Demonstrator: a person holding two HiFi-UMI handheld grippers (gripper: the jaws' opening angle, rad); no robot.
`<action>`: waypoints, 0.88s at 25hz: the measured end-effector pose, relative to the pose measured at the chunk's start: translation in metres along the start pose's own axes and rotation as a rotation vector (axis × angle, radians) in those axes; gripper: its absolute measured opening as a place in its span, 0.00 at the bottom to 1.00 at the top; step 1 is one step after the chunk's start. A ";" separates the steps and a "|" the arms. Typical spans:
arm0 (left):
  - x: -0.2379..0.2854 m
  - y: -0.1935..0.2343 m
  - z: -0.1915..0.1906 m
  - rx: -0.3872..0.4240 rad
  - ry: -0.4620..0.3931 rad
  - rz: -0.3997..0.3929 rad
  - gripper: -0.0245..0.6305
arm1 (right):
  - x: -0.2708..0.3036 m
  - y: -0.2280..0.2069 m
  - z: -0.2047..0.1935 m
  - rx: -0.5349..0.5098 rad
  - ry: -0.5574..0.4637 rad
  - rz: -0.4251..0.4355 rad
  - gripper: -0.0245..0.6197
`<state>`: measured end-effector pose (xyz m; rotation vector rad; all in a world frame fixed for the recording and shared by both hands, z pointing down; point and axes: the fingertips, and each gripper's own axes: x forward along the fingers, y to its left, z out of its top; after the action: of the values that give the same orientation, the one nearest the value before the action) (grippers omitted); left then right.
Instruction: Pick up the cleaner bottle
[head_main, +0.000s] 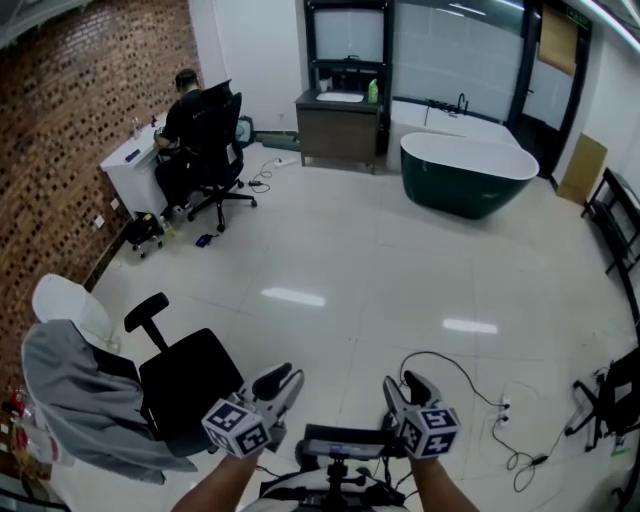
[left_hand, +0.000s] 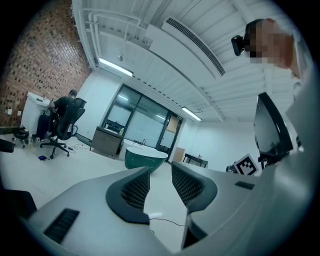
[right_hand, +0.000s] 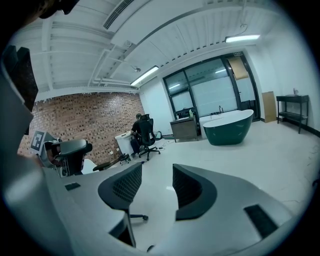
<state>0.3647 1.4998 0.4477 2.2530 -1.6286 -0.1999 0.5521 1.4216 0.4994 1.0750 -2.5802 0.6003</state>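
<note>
The cleaner bottle (head_main: 372, 92) is a small green bottle standing on the dark vanity cabinet (head_main: 340, 125) at the far wall, beside the sink. In the left gripper view it is a tiny green speck (left_hand: 122, 130) on that cabinet. Both grippers are far from it, low at the near edge of the head view. My left gripper (head_main: 283, 383) has its jaws drawn close, with only a narrow slit and nothing in it. My right gripper (head_main: 406, 389) stands a little wider apart and is empty, with bare floor showing between its pads (right_hand: 186, 186).
A dark green bathtub (head_main: 465, 170) stands right of the vanity. An office chair with a grey jacket (head_main: 180, 385) is close on my left. A person sits at a white desk (head_main: 190, 120) by the brick wall. Cables (head_main: 480, 390) lie on the floor at right.
</note>
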 end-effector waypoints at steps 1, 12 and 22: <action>-0.002 0.007 0.003 -0.003 0.001 -0.008 0.23 | 0.006 0.006 0.002 -0.001 0.000 -0.005 0.35; -0.006 0.062 0.022 0.008 0.026 -0.051 0.23 | 0.055 0.045 0.016 -0.022 -0.004 -0.046 0.35; 0.039 0.080 0.029 -0.006 0.031 -0.053 0.23 | 0.095 0.011 0.036 -0.055 -0.001 -0.041 0.35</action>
<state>0.2967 1.4350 0.4533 2.2854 -1.5514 -0.1813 0.4755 1.3540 0.5033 1.1079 -2.5529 0.5158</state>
